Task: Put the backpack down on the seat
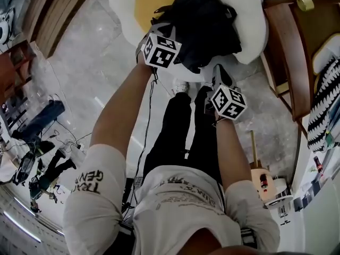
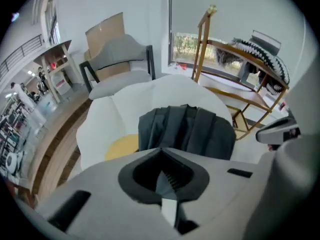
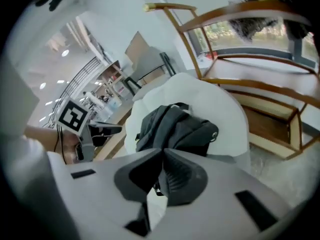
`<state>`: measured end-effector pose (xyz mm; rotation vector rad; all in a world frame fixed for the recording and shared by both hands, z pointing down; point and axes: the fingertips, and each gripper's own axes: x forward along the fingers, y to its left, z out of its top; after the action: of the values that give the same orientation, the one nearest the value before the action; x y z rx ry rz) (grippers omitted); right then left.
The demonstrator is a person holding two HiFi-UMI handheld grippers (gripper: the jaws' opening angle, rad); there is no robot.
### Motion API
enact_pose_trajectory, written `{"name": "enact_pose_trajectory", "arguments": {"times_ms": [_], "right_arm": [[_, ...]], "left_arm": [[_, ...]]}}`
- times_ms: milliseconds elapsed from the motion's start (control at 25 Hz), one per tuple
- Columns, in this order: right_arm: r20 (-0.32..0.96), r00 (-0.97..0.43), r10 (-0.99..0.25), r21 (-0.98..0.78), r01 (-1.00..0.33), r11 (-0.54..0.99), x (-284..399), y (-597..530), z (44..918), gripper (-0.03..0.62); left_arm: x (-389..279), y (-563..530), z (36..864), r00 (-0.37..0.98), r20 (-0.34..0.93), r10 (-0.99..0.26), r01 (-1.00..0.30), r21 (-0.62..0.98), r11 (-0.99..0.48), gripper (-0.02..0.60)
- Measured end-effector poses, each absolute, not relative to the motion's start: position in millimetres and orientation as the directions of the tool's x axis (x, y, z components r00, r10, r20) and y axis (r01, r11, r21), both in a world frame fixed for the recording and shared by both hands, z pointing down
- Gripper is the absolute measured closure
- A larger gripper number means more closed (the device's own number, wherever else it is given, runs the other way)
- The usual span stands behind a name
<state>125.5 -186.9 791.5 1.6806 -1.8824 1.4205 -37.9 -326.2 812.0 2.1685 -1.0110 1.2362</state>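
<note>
As the backpack is seen resting on the egg-shaped seat, leaning on the white backrest, the set-down is judged complete or very nearly so.

- The left gripper is noted with jaws closed, pad against pad, and nothing held between them.
- The right gripper is noted the same, with jaws shut together and empty.
- The backpack is placed ahead of both pairs of jaws and clearly apart from them. No contact is seen in either gripper view.
- From the left jaws, the shoulder straps are seen facing the gripper. The yellow centre of the seat is left bare to the left of the bag.

Handling, as judged:
- The bag is dark soft fabric, slumped and creased, so it is taken to be limp rather than stiff.
- It is not considered fragile, and the weave is not expected to be slippery.
- The weight is unknown, though it looks partly filled.
- If it must be re-seated, a shoulder strap or the top loop is preferred as the hold. Loose body fabric would only bunch up between the jaws.
- A forward slump off the seat's front edge is the one risk noted.
</note>
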Motion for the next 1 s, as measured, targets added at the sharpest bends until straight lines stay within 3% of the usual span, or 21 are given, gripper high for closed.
{"name": "enact_pose_trajectory", "arguments": {"times_ms": [200,520,1000], "right_arm": [[0.722,-0.295,-0.625,-0.397,-0.917,-0.026,110.9,-188.6,744.0,0.568],[0.585,-0.227,-0.778,-0.279,-0.958,0.069,93.3,-215.5,601.1,0.568],[0.137,-0.184,-0.973,-0.191,-0.969,0.156,78.7,-238.4,315.1,0.568]], "left_arm": [[-30.8,-298.2,748.4,0.427,0.793,-0.435,-0.820,0.136,-0.556,0.561],[-45.0,-283.9,595.1,0.459,0.653,-0.602,-0.857,0.147,-0.494,0.561],[-77.6,-268.1,345.8,0.452,0.345,-0.823,-0.883,0.038,-0.469,0.561]]}}
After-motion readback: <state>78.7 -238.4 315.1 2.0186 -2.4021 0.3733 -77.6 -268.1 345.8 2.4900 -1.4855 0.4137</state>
